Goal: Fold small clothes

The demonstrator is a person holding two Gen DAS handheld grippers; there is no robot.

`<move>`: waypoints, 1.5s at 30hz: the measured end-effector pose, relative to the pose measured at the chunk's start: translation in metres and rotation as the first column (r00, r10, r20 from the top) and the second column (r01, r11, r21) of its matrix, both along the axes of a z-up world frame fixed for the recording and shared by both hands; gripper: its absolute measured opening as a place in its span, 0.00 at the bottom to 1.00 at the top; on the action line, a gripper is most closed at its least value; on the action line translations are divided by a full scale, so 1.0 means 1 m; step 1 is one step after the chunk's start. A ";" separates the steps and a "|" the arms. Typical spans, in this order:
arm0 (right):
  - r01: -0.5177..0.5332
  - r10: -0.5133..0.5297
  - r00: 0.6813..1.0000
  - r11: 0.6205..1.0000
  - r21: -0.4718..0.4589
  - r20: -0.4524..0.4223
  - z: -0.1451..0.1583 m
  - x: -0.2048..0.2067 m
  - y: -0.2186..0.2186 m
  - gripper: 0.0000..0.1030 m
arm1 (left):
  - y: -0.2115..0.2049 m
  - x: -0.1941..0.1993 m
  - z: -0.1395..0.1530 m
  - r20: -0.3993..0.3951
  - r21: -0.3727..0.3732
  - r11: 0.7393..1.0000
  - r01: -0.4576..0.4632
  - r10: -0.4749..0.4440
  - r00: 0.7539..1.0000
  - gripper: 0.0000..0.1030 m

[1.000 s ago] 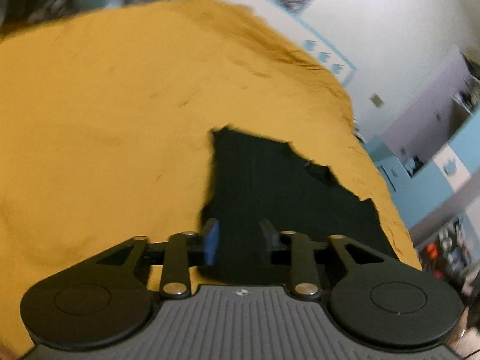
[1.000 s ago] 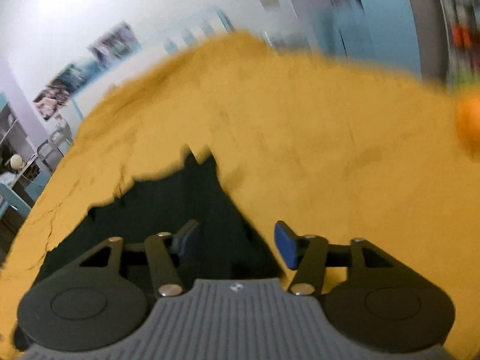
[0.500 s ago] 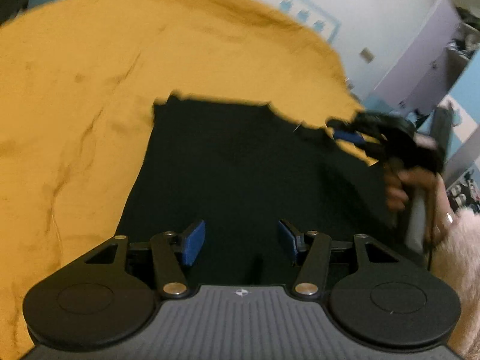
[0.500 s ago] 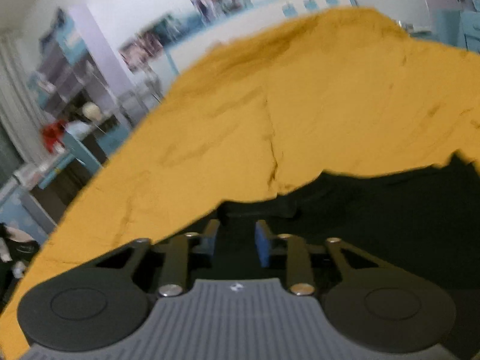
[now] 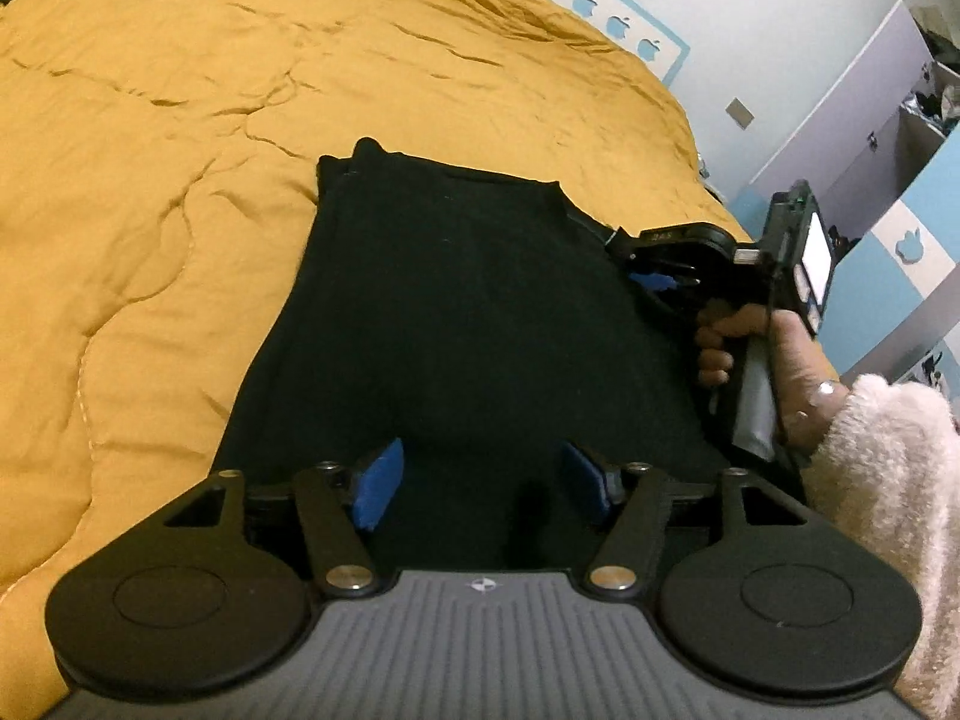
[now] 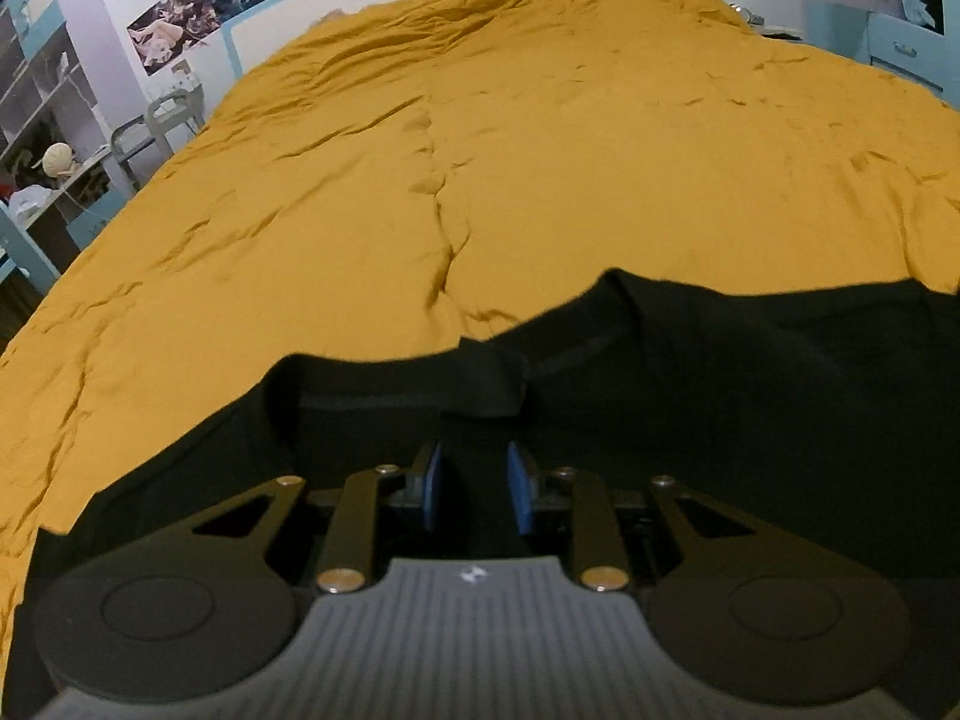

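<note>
A wide, wrinkled mustard-yellow quilt covers the bed. On its near part lies a flat black knit garment. The left gripper hovers over the garment's near edge, its 2 jaws opening wide, gripping nothing. The right gripper stands narrow, pinching a raised fold at the garment's edge.
</note>
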State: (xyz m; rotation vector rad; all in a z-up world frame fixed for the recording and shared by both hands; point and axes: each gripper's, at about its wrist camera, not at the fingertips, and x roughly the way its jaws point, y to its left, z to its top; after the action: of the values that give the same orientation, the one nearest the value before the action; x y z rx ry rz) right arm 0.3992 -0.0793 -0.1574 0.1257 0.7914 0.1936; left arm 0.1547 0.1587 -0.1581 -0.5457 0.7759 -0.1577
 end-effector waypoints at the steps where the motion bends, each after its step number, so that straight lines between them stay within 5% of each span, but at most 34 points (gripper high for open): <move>1: 0.002 -0.002 1.000 1.000 -0.015 0.000 0.002 -0.005 0.001 0.19 | -0.001 0.000 0.000 0.000 0.004 1.000 0.003 -0.003 1.000 0.73; 7: -0.062 0.062 0.998 0.996 -0.065 -0.006 0.026 -0.066 -0.008 0.17 | 0.006 -0.003 0.002 -0.009 -0.042 0.999 -0.012 0.011 1.000 0.73; 12: -0.080 0.071 0.991 0.994 -0.077 -0.115 0.031 -0.123 -0.020 0.14 | 0.002 -0.003 0.004 -0.020 -0.011 1.000 0.008 -0.008 1.000 0.73; 27: -0.111 0.100 0.985 0.991 -0.076 -0.137 0.035 -0.265 -0.051 0.14 | 0.002 -0.011 0.005 -0.026 0.000 1.000 0.016 -0.016 1.000 0.73; 40: -0.147 0.139 0.988 0.977 -0.155 -0.063 0.022 -0.277 -0.044 0.14 | -0.007 -0.006 0.004 -0.033 0.049 0.998 0.043 -0.041 0.999 0.78; 43: -0.183 0.183 0.983 0.965 -0.191 -0.015 0.037 -0.289 -0.030 0.29 | 0.011 -0.004 0.023 -0.020 0.029 0.998 0.049 -0.049 0.999 0.74; 45: -0.247 0.254 0.967 0.952 -0.182 0.017 0.046 -0.299 -0.014 0.29 | 0.031 0.001 0.036 -0.011 0.033 0.998 0.045 -0.045 0.999 0.75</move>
State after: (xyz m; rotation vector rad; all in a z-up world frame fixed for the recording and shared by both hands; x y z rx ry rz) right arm 0.1007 -0.0934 -0.1110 -0.1496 0.7795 0.3633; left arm 0.1553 0.1892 -0.1221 -0.4977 0.7997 -0.1835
